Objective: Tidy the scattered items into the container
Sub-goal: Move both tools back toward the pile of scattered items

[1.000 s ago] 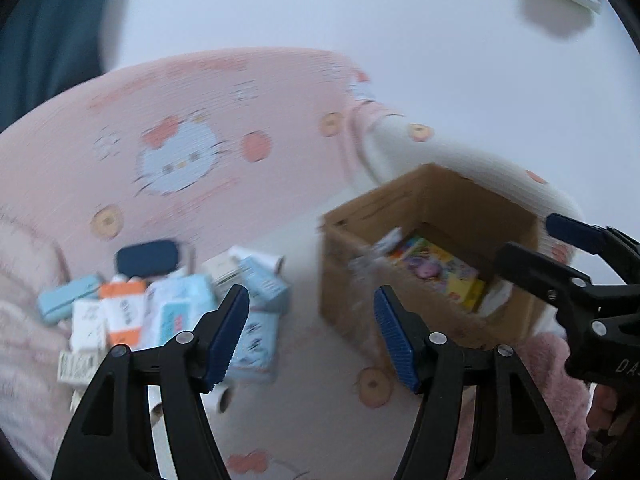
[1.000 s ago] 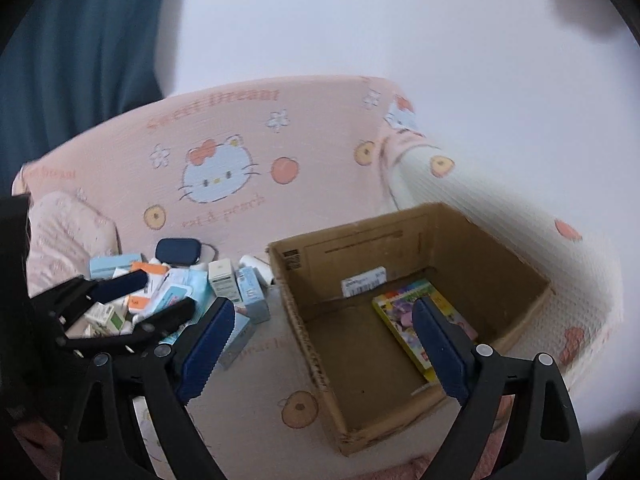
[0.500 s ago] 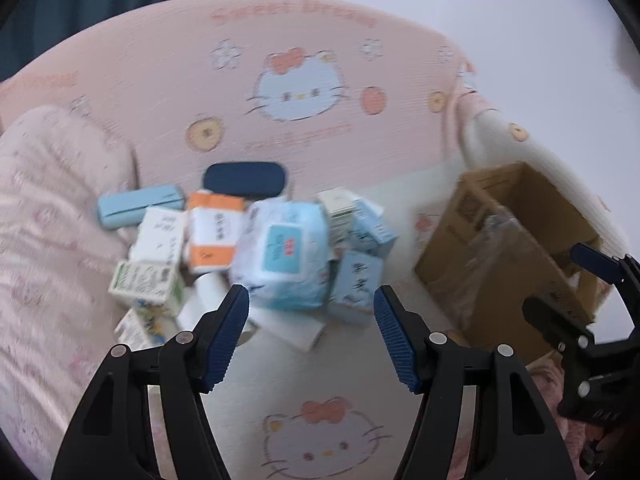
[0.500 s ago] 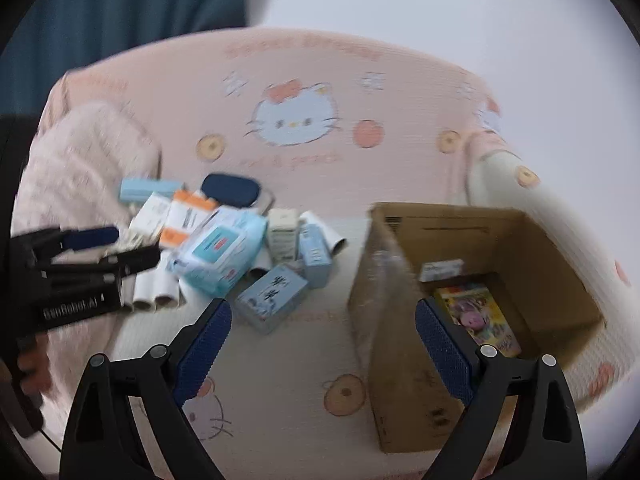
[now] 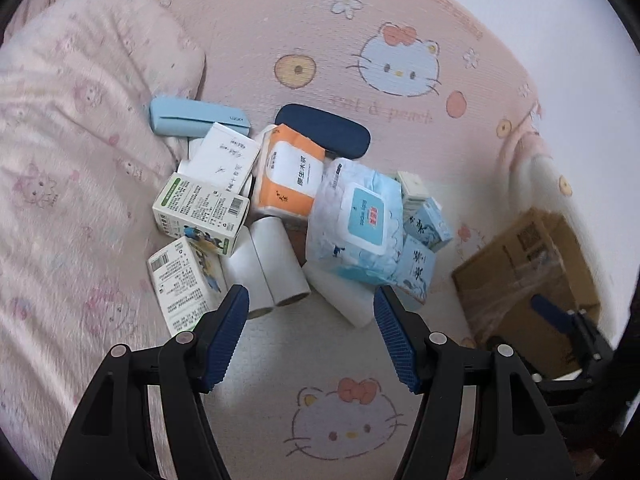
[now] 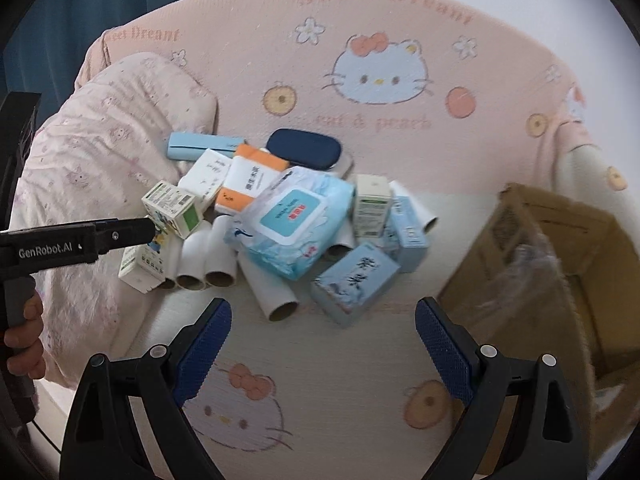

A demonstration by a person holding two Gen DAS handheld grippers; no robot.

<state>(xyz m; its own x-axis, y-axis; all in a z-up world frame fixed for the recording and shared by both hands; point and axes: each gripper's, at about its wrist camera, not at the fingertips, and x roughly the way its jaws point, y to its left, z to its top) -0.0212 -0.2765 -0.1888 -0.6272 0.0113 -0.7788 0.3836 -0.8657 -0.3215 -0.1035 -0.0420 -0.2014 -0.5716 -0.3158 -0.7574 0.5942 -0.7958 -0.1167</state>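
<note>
A pile of items lies on the Hello Kitty bedsheet: a blue wet-wipes pack (image 5: 357,222) (image 6: 291,219), an orange tissue pack (image 5: 289,174), white cardboard tubes (image 5: 269,270) (image 6: 208,264), green-and-white boxes (image 5: 200,210), light blue boxes (image 6: 354,282), a navy case (image 5: 324,130) and a light blue case (image 5: 196,120). The cardboard box (image 5: 532,272) (image 6: 540,280) stands to the right. My left gripper (image 5: 312,340) is open and empty, just before the pile. My right gripper (image 6: 323,350) is open and empty, between pile and box.
A pink quilt (image 5: 68,152) is bunched up left of the pile. The sofa-like pink headboard (image 6: 380,80) rises behind it. Clear plastic wrap (image 6: 532,256) hangs on the box's near wall. The left gripper's body (image 6: 80,240) shows at the left of the right wrist view.
Both grippers have swung left, away from the cardboard box and towards the pile. The box has slid to the right edge of both views. Both stay open.
</note>
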